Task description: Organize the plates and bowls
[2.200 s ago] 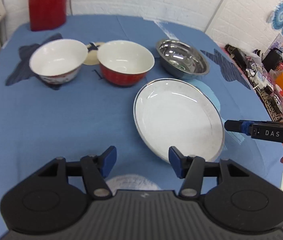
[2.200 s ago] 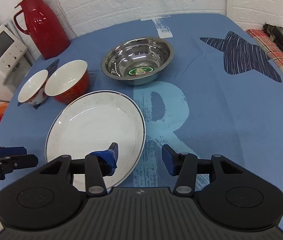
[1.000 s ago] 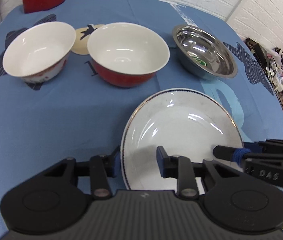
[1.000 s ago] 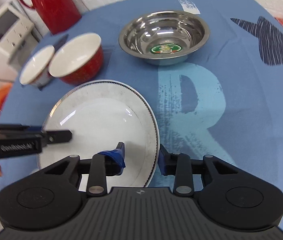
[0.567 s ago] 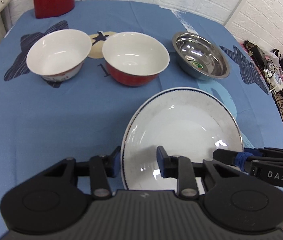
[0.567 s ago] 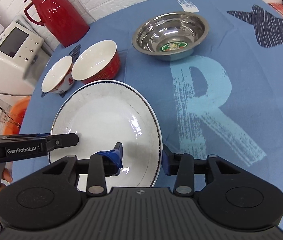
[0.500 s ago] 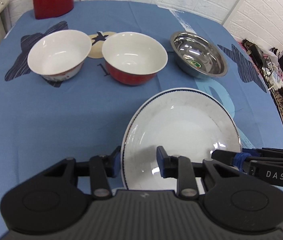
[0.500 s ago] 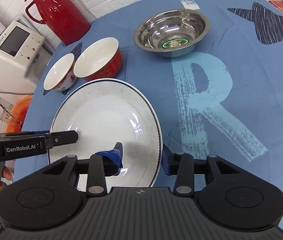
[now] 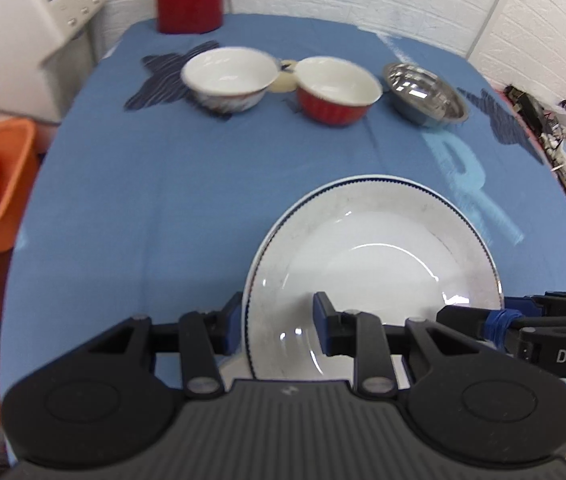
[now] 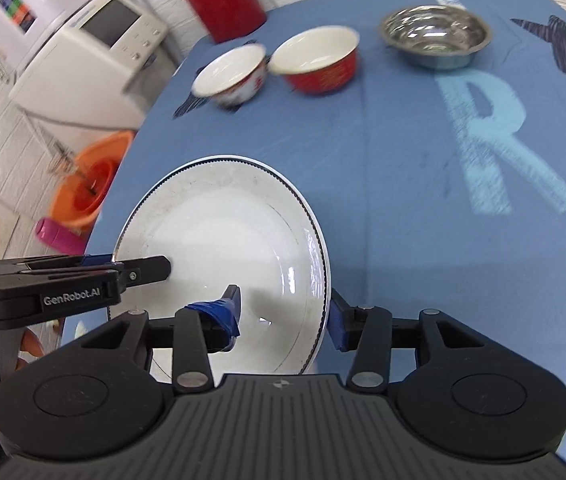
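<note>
Both grippers have the white plate now, held over the near side of the blue-clothed counter. The left gripper is clenched on its left rim, and the right gripper grips the right rim. Far across the counter, well apart, sit the white bowl, red bowl and steel bowl.

Left gripper and right gripper both clamped on plate rim, opposite sides.
</note>
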Demonstrator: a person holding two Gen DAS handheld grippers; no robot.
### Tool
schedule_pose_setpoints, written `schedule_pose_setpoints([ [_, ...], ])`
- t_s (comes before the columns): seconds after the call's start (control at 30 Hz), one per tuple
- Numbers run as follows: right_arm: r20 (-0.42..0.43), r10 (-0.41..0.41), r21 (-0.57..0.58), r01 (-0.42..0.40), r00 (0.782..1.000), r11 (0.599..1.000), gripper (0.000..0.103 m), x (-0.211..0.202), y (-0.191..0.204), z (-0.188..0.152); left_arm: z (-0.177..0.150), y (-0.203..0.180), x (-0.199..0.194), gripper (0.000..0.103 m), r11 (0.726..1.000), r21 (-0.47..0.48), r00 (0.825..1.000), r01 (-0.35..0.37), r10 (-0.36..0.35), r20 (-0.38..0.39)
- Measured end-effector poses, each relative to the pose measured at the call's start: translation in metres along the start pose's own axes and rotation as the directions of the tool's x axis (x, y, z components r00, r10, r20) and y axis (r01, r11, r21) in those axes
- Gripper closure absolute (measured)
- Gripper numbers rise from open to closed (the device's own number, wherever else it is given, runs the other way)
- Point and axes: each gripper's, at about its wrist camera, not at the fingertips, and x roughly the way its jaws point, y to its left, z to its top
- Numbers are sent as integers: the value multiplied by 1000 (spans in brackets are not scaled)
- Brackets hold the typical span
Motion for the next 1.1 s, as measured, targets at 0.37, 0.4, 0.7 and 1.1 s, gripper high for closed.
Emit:
schedule_pose_setpoints([
  [0.37, -33, -37, -82, 34, 999, 996, 68, 15, 34, -44, -78, 33, -20, 76, 1000, -12, 999, -26, 26, -19],
  [0.4, -25, -50, -104, 47, 998, 993, 68, 15, 36, -46, -80, 34, -19, 76, 1000, -14, 1000, -16, 16, -26],
  [0.7, -21, -50, -123, 47, 999, 991, 68, 24, 33, -45, -87, 41, -21, 68, 998, -42, 998, 52, -54, -37],
  [1.1, 62, -30, -110, 36, 998, 993, 68, 8, 22, -15, -83, 52, -66, 52, 998, 42, 998, 39, -41, 51],
])
